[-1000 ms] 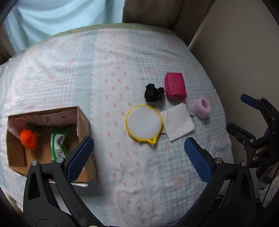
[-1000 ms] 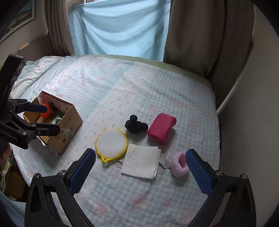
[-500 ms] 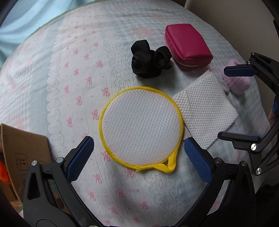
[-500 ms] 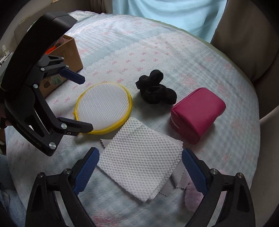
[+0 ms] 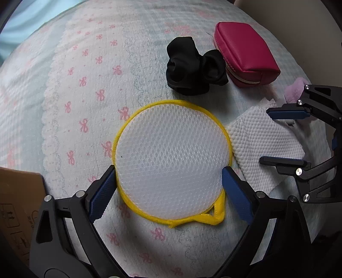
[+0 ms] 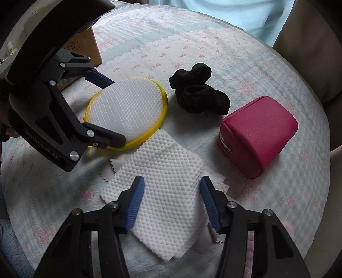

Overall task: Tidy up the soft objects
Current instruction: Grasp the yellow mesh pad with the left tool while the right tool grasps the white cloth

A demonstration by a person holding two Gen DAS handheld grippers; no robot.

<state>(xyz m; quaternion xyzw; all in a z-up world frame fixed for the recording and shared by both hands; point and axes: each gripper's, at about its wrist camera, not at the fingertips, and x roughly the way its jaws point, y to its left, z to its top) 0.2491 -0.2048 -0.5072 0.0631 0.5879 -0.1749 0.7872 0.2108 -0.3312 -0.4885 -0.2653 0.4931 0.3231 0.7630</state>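
A round white mesh pad with a yellow rim (image 5: 173,158) (image 6: 128,109) lies flat on the bow-print cloth. My left gripper (image 5: 168,186) (image 6: 113,111) straddles it, jaws closing, pads at its opposite edges, and the pad is not deformed. Beside it lies a white dotted cloth (image 6: 168,181) (image 5: 263,145). My right gripper (image 6: 173,201) (image 5: 284,138) is down over that cloth with jaws closing. The cloth lies flat between its blue pads. A black scrunchie (image 5: 192,68) (image 6: 198,92), a magenta pouch (image 5: 245,53) (image 6: 258,136) and a pink fluffy band (image 5: 294,92) lie beyond.
A cardboard box (image 5: 19,203) (image 6: 85,47) stands at the left, close to the left gripper. A thin grey zigzag-edged cloth (image 6: 116,165) peeks out under the white cloth. Light blue curtain (image 6: 224,12) and a beige cushion (image 6: 310,42) lie past the far edge.
Both grippers have come down close to the surface. The left jaws have narrowed around the mesh pad, and the right jaws have narrowed a good deal over the white cloth.
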